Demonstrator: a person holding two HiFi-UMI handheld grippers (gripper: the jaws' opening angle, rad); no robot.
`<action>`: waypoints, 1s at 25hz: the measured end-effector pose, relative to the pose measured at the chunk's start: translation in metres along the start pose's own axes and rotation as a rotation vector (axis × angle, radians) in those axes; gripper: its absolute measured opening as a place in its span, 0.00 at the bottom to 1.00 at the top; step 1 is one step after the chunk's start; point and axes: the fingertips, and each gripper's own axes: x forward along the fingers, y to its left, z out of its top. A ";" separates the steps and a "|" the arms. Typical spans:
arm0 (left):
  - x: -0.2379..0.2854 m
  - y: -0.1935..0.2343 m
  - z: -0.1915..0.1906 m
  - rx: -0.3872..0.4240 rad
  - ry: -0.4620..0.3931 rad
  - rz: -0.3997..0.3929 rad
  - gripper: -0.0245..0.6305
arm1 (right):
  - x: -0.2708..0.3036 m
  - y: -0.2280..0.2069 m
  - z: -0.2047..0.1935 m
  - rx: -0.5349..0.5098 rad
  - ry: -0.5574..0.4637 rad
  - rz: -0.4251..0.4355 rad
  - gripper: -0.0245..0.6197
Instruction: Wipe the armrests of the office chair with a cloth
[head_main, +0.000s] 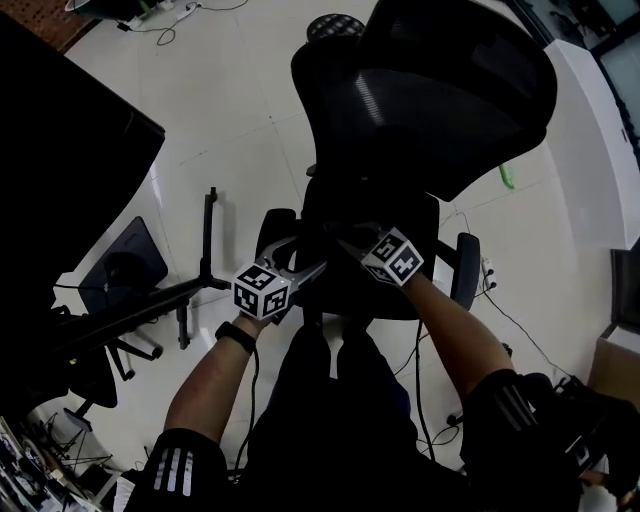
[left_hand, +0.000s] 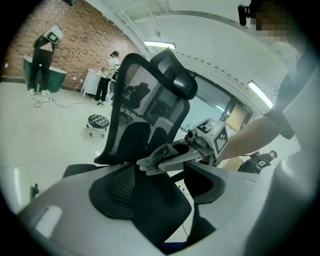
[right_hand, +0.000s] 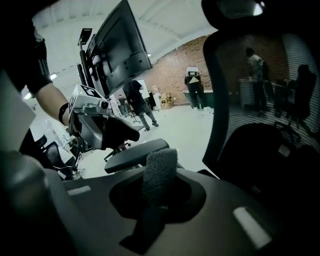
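A black mesh office chair faces me, its seat below both grippers. The left armrest and the right armrest flank the seat. My right gripper is shut on a grey cloth, which sticks up from between its jaws. In the left gripper view the same cloth hangs from the right gripper in front of the backrest. My left gripper is open and holds nothing, close to the right one above the seat. One armrest pad lies just beyond the cloth.
A black desk with monitors stands at the left, with a black stand and another chair's base on the floor beside it. A white counter runs along the right. Cables lie on the floor. People stand far off.
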 end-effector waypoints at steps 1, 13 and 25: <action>-0.008 0.009 0.001 -0.007 -0.010 0.015 0.54 | 0.010 0.002 0.008 -0.021 0.010 0.014 0.10; -0.077 0.080 -0.005 -0.085 -0.092 0.118 0.54 | 0.121 0.001 0.065 -0.124 0.110 0.036 0.10; -0.115 0.098 -0.025 -0.135 -0.131 0.150 0.54 | 0.155 0.031 0.055 -0.157 0.181 0.054 0.10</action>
